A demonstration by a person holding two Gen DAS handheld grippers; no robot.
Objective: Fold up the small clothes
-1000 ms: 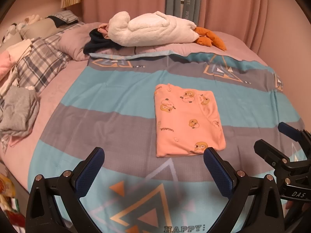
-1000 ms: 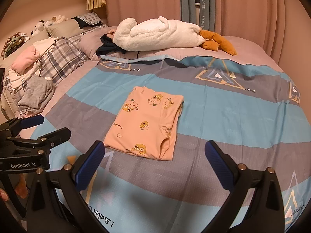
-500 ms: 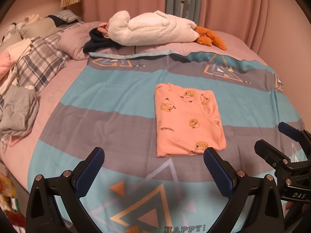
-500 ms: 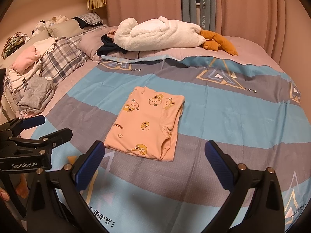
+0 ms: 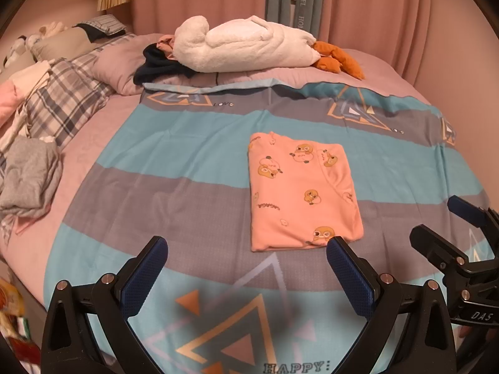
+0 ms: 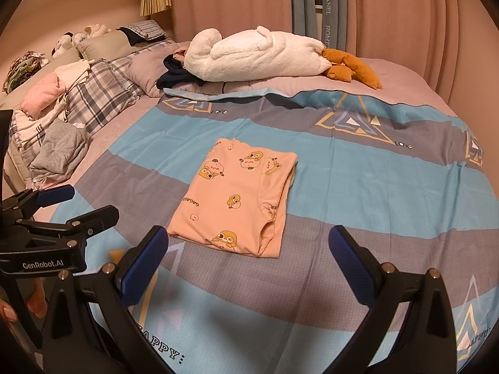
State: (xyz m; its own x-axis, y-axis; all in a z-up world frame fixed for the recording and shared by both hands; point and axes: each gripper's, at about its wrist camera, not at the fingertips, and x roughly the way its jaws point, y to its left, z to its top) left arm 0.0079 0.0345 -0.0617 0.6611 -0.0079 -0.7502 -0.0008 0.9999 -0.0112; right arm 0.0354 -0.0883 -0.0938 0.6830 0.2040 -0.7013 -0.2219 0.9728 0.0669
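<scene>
We hold left tool (image 5: 246,268) and right tool (image 6: 248,260) wide apart, empty, short of the shirt (image 5: 301,191) lying folded on the bed (image 5: 187,168). Risk: grabbing only the top layer, or pinching the sheet, undoes the fold.

The near stretch of the blue-and-grey striped bedspread with triangle prints (image 5: 193,162) blurs in the left wrist view, and its printed word at the bottom is cut by the frame edge. Under the long white plush goose with orange feet (image 5: 249,46) lies a dark navy garment (image 5: 156,65), mostly hidden, so its kind cannot be told. In the right wrist view, the small plush toys on the beige headboard ledge (image 6: 78,35) are too small to identify, and only 2 fingertips of a hand (image 6: 18,308) show at the left edge.
</scene>
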